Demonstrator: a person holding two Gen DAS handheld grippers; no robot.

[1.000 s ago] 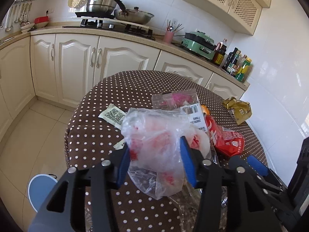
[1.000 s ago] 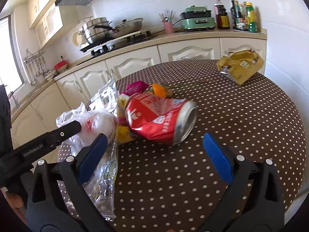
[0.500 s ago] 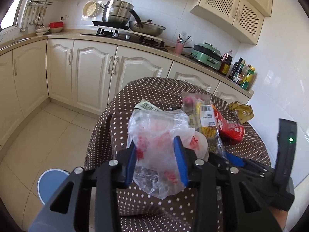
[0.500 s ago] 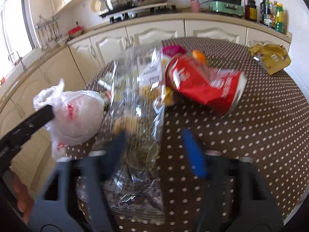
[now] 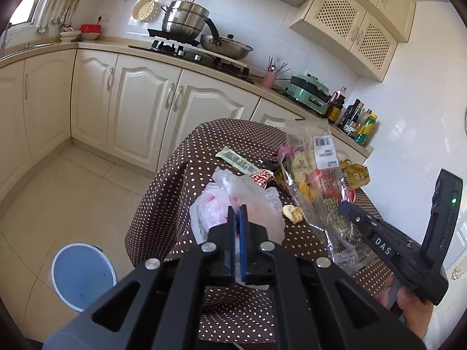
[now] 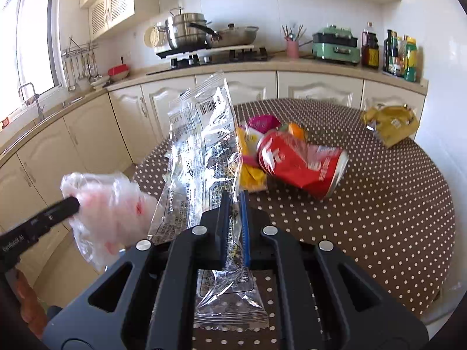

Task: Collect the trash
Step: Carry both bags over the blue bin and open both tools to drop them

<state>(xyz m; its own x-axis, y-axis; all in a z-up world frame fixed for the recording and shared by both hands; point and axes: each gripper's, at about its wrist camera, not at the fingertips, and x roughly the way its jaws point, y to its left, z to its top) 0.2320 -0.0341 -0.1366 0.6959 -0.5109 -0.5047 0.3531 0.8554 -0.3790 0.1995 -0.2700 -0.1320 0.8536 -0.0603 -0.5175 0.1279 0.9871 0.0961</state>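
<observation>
Left gripper (image 5: pixel 238 208) pinching white bag (image 5: pixel 233 201); right gripper (image 6: pixel 233 197) clamping clear wrapper (image 6: pixel 201 151), both having just closed. Can (image 6: pixel 303 166) lying on table (image 6: pixel 394 204).

Can (image 6: pixel 303 166) on table (image 6: pixel 394 204); wrapper (image 6: pixel 389 124) behind; bin (image 5: pixel 83 274) left, on floor.

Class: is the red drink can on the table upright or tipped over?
Tipped over. The red can lies crumpled on its side on the dotted tablecloth, its round end facing sideways.
</observation>
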